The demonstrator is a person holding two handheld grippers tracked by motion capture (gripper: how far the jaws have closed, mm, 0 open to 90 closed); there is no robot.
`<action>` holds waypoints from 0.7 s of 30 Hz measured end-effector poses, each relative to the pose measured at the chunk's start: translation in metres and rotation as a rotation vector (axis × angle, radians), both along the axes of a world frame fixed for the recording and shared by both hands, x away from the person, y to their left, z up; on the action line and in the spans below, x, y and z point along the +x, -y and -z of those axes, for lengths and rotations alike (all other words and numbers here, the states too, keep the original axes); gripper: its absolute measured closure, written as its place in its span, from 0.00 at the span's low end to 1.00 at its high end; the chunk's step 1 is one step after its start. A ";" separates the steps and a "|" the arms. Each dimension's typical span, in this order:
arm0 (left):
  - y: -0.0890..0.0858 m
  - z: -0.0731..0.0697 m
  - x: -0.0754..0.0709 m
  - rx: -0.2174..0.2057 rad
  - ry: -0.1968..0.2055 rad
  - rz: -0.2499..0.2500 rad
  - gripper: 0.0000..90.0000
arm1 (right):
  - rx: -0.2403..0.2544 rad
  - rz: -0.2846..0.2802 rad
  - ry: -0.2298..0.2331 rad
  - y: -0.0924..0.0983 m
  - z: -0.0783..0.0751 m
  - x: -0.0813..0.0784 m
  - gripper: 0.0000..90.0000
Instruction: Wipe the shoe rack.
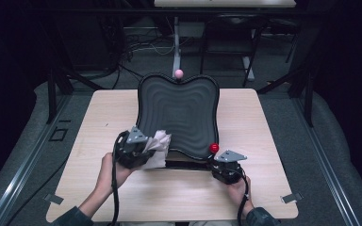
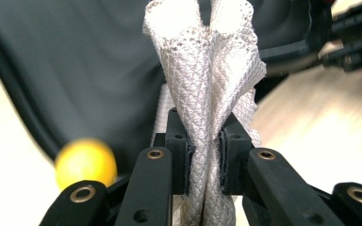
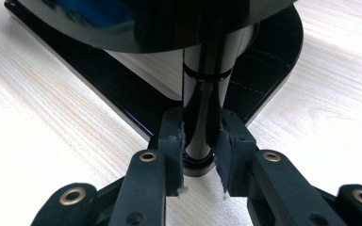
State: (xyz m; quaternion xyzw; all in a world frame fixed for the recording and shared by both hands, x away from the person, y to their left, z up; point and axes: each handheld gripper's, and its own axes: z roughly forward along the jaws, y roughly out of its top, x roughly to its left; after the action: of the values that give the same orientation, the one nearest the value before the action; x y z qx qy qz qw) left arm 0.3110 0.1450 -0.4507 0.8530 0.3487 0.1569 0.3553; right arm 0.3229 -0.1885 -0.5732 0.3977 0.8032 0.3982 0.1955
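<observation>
Your right gripper (image 3: 199,155) is clamped on the black post (image 3: 203,108) that rises from the flat black base (image 3: 136,101) under the dark wavy tray (image 1: 179,115); that grip looks meant to steady the tray, since anything pressed on its surface would otherwise rock or turn it. Your left gripper (image 2: 203,157) is closed tight on a bunched white cloth (image 2: 207,84), pinched low so the free folds stand out ahead of the jaws and can meet the tray first. From the high view, the cloth (image 1: 159,141) sits at the tray's near left edge, touching or just over its rim, with your left gripper (image 1: 141,148) just outside that corner and your right gripper (image 1: 227,170) below the tray's near right corner, beside the red ball (image 1: 214,148) fixed there. A pink ball (image 1: 178,73) sits at the tray's far edge, and a yellow ball (image 2: 86,162) shows blurred at the tray's near left side. The cloth is off-white with a fine quilted, netlike weave, soft and crumpled into upright pleats, thick where the pads squeeze it. The tray is matte black, heart-like in outline, with concentric ripples across a shallow dished face. Judging by this, wiping the tray is the work in hand, and the first stroke is about to start.
</observation>
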 end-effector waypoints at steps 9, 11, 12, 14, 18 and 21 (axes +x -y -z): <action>-0.043 0.044 -0.026 -0.012 -0.079 -0.066 0.86 | -0.004 0.003 0.001 -0.001 0.000 0.000 0.82; -0.051 0.054 -0.028 -0.006 -0.109 -0.084 0.86 | -0.003 0.001 -0.001 -0.001 0.000 0.000 0.82; -0.055 0.058 -0.028 -0.002 -0.121 -0.094 0.86 | -0.004 0.000 -0.001 -0.001 0.000 0.001 0.82; -0.058 0.062 -0.027 0.010 -0.136 -0.108 0.86 | -0.007 0.001 -0.001 -0.001 0.000 0.001 0.82; -0.063 0.073 -0.016 0.066 -0.157 -0.145 0.86 | -0.011 0.001 -0.005 -0.001 0.000 0.000 0.82; -0.067 0.075 -0.005 0.065 -0.154 -0.176 0.86 | -0.016 0.001 -0.008 -0.001 0.000 0.000 0.82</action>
State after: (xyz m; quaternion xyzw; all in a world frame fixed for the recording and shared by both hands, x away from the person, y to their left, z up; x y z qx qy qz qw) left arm 0.3056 0.2118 -0.5253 0.8397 0.4432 0.1328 0.2845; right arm 0.3231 -0.1879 -0.5733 0.3982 0.8069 0.3900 0.1955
